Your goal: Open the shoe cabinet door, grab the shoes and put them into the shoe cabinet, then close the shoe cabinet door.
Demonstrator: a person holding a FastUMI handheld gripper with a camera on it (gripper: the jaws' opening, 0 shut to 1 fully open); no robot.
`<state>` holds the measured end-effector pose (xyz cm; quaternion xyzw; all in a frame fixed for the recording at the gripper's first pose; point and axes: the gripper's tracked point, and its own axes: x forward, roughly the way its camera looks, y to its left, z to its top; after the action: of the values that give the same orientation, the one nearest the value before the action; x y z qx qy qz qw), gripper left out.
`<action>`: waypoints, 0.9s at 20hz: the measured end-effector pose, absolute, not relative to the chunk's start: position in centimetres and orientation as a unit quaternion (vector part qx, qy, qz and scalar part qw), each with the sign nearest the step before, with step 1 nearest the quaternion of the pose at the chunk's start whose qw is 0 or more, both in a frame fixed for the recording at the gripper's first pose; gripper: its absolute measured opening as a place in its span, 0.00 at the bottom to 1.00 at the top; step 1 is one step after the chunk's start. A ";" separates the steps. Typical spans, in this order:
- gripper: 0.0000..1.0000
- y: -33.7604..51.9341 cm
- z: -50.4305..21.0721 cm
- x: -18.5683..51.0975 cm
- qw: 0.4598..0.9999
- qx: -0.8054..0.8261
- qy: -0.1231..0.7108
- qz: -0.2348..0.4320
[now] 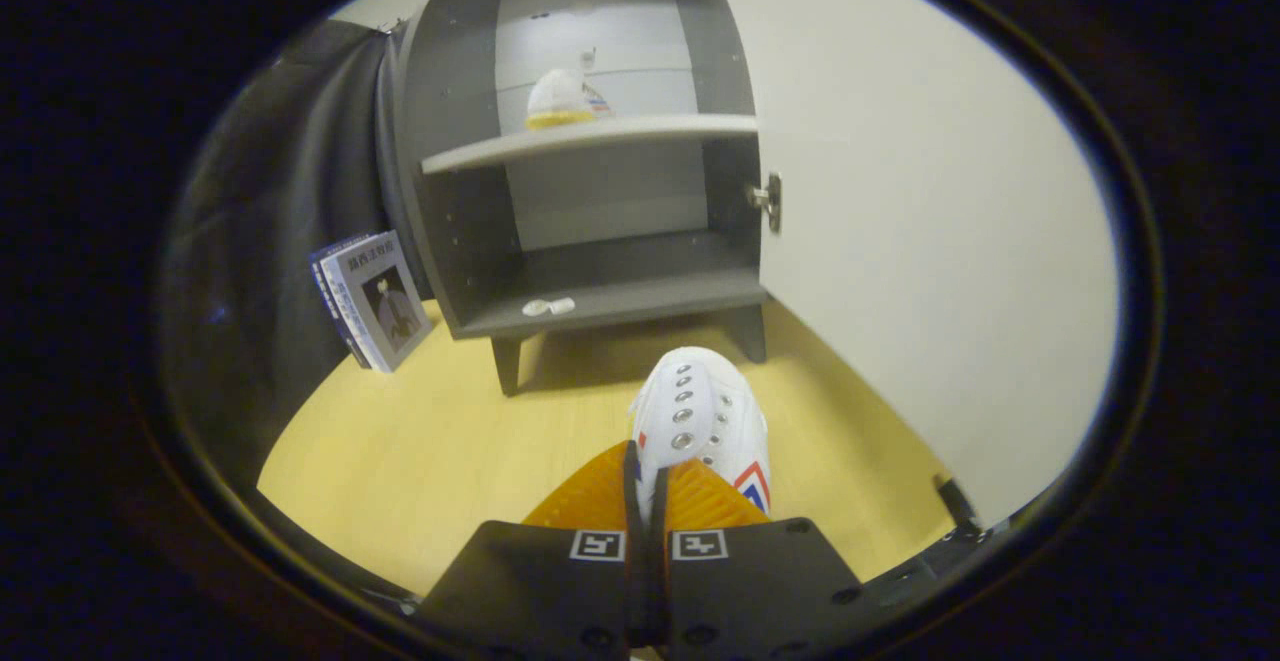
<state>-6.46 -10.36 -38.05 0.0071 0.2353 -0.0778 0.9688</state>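
Shoe (705, 421) heel behind the jaws

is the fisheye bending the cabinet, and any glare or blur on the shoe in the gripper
Gripper view: yes, the cabinet sides bow outward; the held shoe is sharp with no glare, pinched by the gripper; the shoe on the upper shelf looks soft and bright.

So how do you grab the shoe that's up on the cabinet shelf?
Probably by its back collar. The shelf shoe points its toe out toward the open front, so reach in over it from the front, once the tongs let go of the white shoe they pinch.
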 end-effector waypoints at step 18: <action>0.02 -9.7 -14.2 14.7 0.992 -0.059 0.114 -0.022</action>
<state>14.74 -9.72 -14.16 -0.0588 0.1135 -0.0222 0.9915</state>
